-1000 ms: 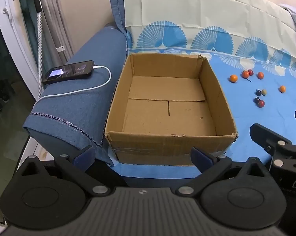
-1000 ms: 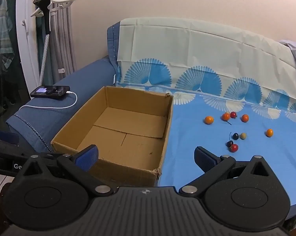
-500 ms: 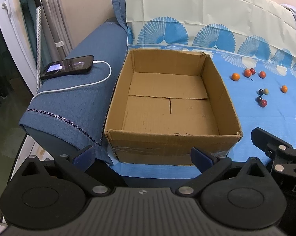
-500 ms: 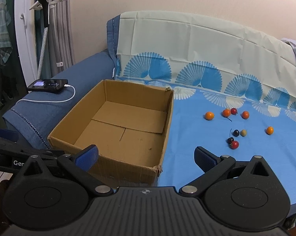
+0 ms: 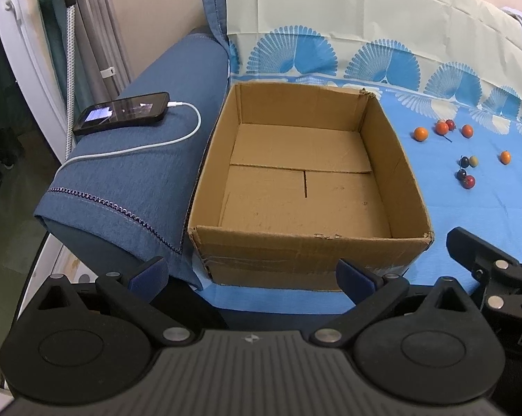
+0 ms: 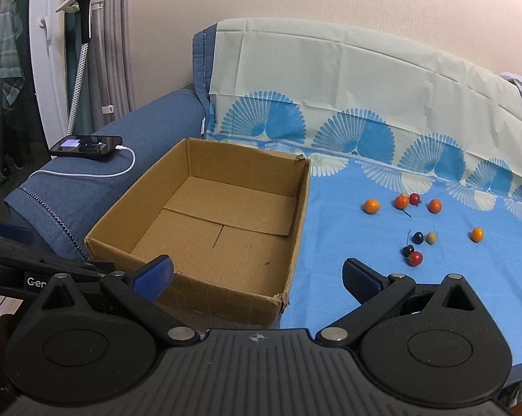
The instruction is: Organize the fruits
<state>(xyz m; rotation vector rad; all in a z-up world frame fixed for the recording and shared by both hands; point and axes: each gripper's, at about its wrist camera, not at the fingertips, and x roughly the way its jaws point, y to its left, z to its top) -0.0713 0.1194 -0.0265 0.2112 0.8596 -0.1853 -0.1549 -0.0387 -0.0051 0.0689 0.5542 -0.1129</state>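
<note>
Held right hand-held gripper (image 6: 257,270) released and empty, blue pads spread wide, low over the near edge of the couch seat. Held left hand-held gripper (image 5: 250,272) just beside it, likewise released, grasping nothing.

Found the small round fruits, about nine, loose on the seat to the right of the box and none inside it. Noted a row of glossy orange fruits (image 6: 371,205) with a dark red one farther back, a lone orange one off to the right, and nearer the right gripper a tight cluster: a shiny red cherry-like fruit (image 6: 415,258) touching a dark stemmed one, with another dark fruit and a pale greenish one just behind.

Saw the open brown cardboard box (image 6: 226,294) bare, standing on the light-blue fan-patterned sheet (image 6: 330,242), against the denim-blue armrest (image 6: 139,131). Spotted a black smartphone (image 6: 87,145) on that armrest with its white charging cable (image 6: 87,174).

Judged the task barely begun. Expected trouble from the fruits' shape and size: could roll away if nudged by one pad, or slip out of a closing pinch. Feared pinching the loose sheet too, shifting neighbours, or dragging a touching fruit by its stem. Reckoned the two grippers close enough to knock together.
</note>
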